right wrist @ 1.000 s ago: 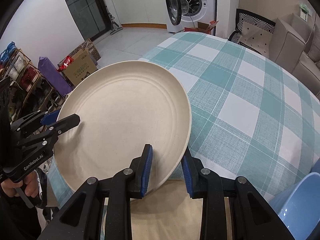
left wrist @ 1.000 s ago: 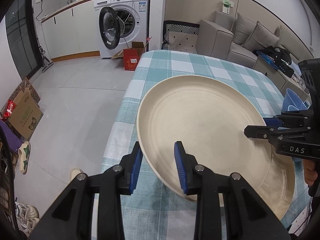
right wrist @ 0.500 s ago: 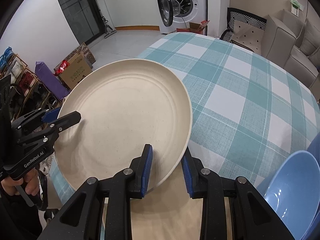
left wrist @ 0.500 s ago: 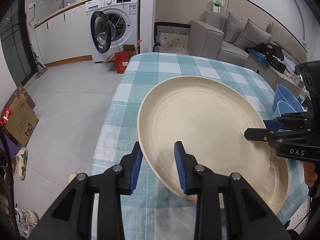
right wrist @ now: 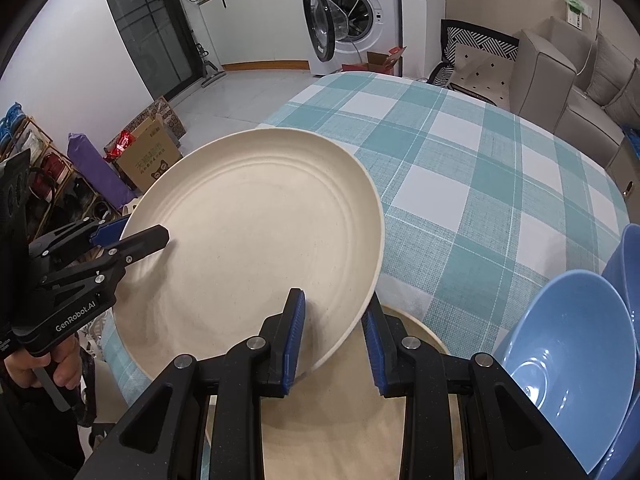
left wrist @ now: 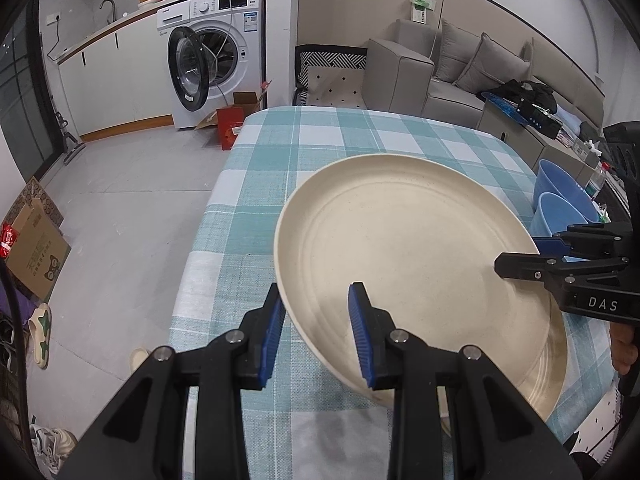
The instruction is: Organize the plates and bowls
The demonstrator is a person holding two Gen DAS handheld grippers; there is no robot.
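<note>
Both grippers clamp plate (left wrist: 408, 248), seemingly above table (left wrist: 320, 136)

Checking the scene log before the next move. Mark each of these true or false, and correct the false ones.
1. Both grippers grip one plate. True: the left gripper and the right gripper clamp opposite rims.
2. The plate lies flat on the table. False: it is held tilted above the cloth.
3. Blue bowls stand on the right gripper's side. True.
4. The washer door is shut. False: it hangs open.
5. A second plate lies under the held one. True.
</note>
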